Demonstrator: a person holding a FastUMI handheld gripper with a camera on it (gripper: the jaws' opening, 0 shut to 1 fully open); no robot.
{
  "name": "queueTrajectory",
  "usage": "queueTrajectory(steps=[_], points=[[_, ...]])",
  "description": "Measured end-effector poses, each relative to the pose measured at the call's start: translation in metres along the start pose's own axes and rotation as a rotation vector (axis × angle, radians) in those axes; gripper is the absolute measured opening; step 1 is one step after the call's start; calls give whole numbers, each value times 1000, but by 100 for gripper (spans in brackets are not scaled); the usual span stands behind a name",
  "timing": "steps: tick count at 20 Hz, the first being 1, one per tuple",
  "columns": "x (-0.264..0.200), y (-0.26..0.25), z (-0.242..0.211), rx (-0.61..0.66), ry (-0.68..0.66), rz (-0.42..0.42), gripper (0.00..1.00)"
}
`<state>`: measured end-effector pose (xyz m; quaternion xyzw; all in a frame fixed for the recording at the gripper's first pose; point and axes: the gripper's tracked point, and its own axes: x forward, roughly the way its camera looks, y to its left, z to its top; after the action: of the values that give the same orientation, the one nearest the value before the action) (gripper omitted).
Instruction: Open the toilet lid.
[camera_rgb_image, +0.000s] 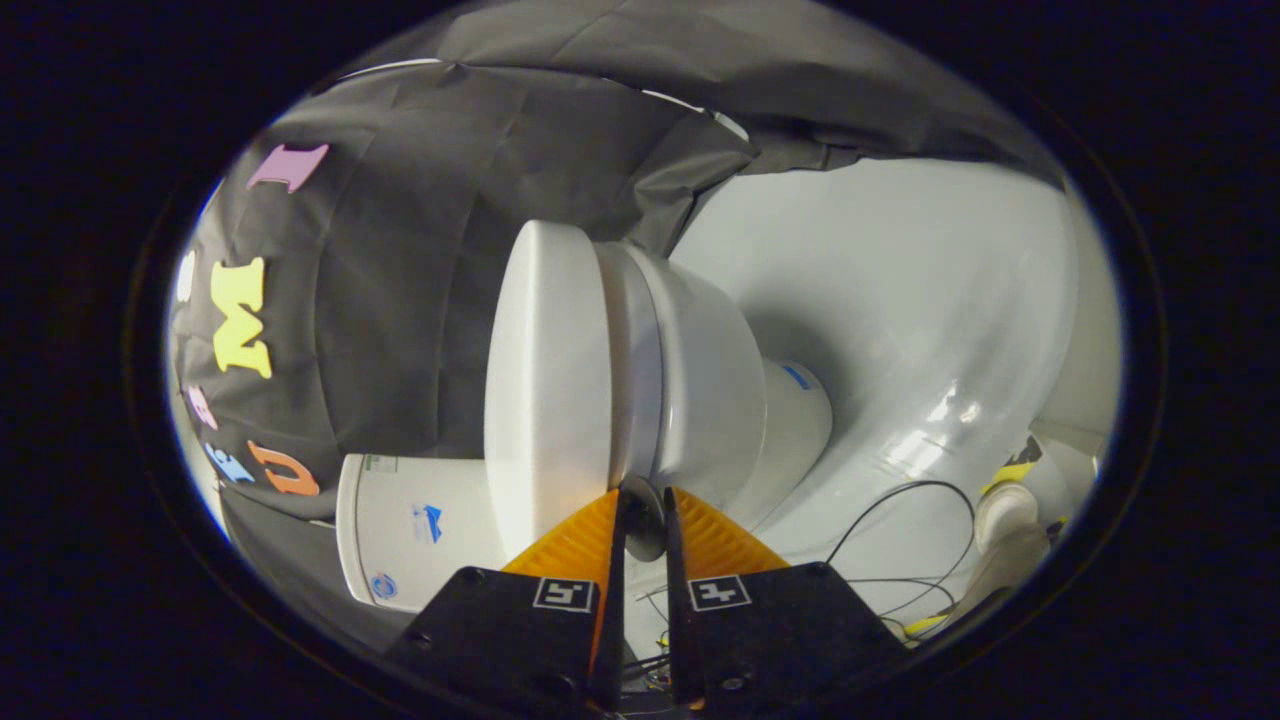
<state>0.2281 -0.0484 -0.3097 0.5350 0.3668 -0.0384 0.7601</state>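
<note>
Two fingers of the tongs (645, 500) rise from the bottom centre of the frame, drawn close together with a slim gap between them, and in that gap sits a small dark round tab (643, 520) at the edge of the toilet lid (545, 380); both fingers appear to press on this tab, one from each side. The view is rolled sideways, so the toilet (700, 390) lies across the middle of the frame: its white lid is the broad flat oval at centre-left, seen nearly edge-on and lying down against the seat and bowl (closed, as far as can be told), while the bowl bulges toward centre-right and narrows into the pedestal (795, 420). The white tank (410, 530) shows at lower left, just beside the left finger, with small blue marks on it. Black cloth covers the upper left and top of the frame behind the toilet. The pale glossy floor (920, 330) takes up the right side, and thin black cables (900, 520) loop over it at lower right, near a whitish object with yellow bits (1010, 510) that is too distorted to identify.
</note>
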Motion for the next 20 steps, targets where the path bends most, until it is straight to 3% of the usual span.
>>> queueTrajectory(steps=[6,13,20], points=[[-3,8,-2,51,9,23,11],[-12,20,-4,-23,-1,-17,6],[-34,50,-5,-102,-56,25,4]])
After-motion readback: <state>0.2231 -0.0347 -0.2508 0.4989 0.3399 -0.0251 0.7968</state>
